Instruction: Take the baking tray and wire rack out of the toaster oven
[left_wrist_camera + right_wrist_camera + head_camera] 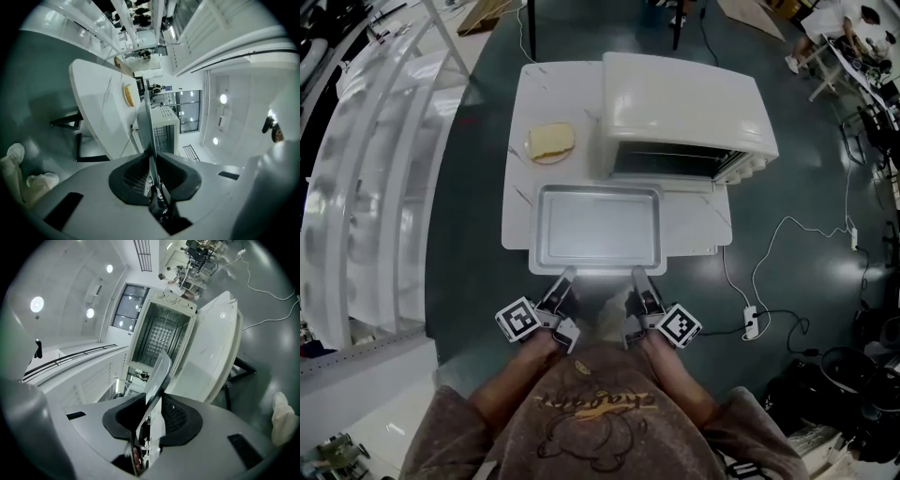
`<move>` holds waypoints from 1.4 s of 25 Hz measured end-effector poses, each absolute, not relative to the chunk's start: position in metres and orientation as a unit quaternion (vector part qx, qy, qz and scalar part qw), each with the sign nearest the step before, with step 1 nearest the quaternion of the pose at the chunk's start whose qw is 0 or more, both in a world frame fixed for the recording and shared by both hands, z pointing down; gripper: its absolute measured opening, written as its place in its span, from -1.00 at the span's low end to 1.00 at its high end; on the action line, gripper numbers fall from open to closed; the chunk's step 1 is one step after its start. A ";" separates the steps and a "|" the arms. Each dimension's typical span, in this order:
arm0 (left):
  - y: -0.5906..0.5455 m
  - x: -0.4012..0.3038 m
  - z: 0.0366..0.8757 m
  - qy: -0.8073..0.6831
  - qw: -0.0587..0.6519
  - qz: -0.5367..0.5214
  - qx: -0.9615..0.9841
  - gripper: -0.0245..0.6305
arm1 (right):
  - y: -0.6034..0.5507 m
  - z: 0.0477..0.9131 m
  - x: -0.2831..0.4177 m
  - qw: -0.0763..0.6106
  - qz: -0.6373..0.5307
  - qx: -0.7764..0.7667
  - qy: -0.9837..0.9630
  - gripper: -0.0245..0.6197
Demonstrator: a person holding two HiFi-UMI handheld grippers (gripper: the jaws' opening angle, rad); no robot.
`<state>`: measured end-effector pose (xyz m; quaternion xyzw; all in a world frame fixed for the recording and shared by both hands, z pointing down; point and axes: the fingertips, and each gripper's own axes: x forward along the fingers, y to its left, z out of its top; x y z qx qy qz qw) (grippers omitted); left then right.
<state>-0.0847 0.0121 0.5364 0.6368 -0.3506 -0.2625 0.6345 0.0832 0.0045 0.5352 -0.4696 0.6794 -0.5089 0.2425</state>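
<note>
White table, perhaps toast beside oven

White surface: slice of bread at its far left, on a small round plate. Dark green floor all round. Power strip on the floor, near right, with a white cable looping from it. White railing far left.

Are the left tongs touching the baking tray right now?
Touching. The left gripper view shows the left tongs closed on the baking tray, whose rim runs edge-on between the pads, with both pads pressing on it.
</note>
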 end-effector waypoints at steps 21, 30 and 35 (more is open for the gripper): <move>-0.016 -0.218 0.615 -0.363 0.635 -0.275 0.624 -0.78 | -0.021 0.617 -0.048 0.180 -0.549 -0.467 0.670 -0.61; -0.023 -0.221 0.642 -0.371 0.651 -0.268 0.606 -0.77 | -0.032 0.639 -0.051 0.162 -0.554 -0.469 0.669 -0.61; -0.021 -0.217 0.654 -0.382 0.650 -0.243 0.611 -0.75 | -0.034 0.649 -0.048 0.134 -0.555 -0.463 0.678 -0.61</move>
